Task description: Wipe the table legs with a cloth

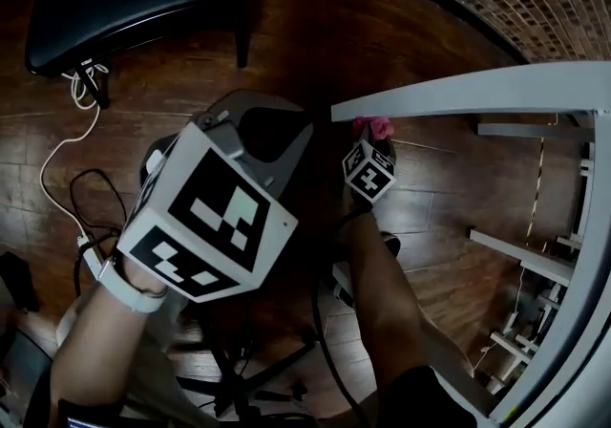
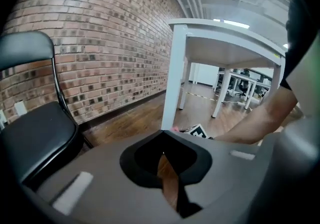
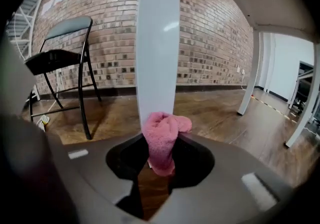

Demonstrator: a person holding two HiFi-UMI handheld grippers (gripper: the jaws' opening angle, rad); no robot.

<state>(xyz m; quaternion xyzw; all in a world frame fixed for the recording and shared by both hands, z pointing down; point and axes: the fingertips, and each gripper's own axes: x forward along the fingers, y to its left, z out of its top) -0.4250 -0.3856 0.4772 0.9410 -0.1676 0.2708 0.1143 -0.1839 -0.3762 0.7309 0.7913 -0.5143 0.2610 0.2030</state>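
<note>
The right tool (image 3: 159, 165) has its jaws clamped on a pink terry cloth (image 3: 162, 138). The cloth sticks out ahead of the jaws in a bunched wad. That wad sits against the near face of the white corner leg (image 3: 157, 43), touching it as far as the right gripper view shows. In the left gripper view the pink shows as a small speck low on that leg (image 2: 175, 78), with the right tool's marker cube (image 2: 198, 131) just beside it. From above, the cloth (image 1: 372, 127) lies right under the corner of the white surface (image 1: 477, 90) where the leg joins it. The person's right forearm (image 1: 382, 292) reaches in towards the leg from below in the head view.

The left tool (image 2: 163, 158) is fully closed with nothing between its jaws. It is held well clear of the leg, out on the chair side, and it points towards the leg. Its big marker cube (image 1: 205, 216) fills the middle of the head view, and a white band (image 1: 129, 288) sits on the wrist behind it.

A black folding chair (image 3: 60, 43) stands away from the leg on that same side, backed against the brick wall (image 3: 210, 33). A white cable (image 1: 67, 149) trails over the dark wood floor (image 1: 315, 25) from under the chair, well apart from the leg. On the far side of the corner leg, more white legs (image 3: 252, 73) stand further back under the same surface.
</note>
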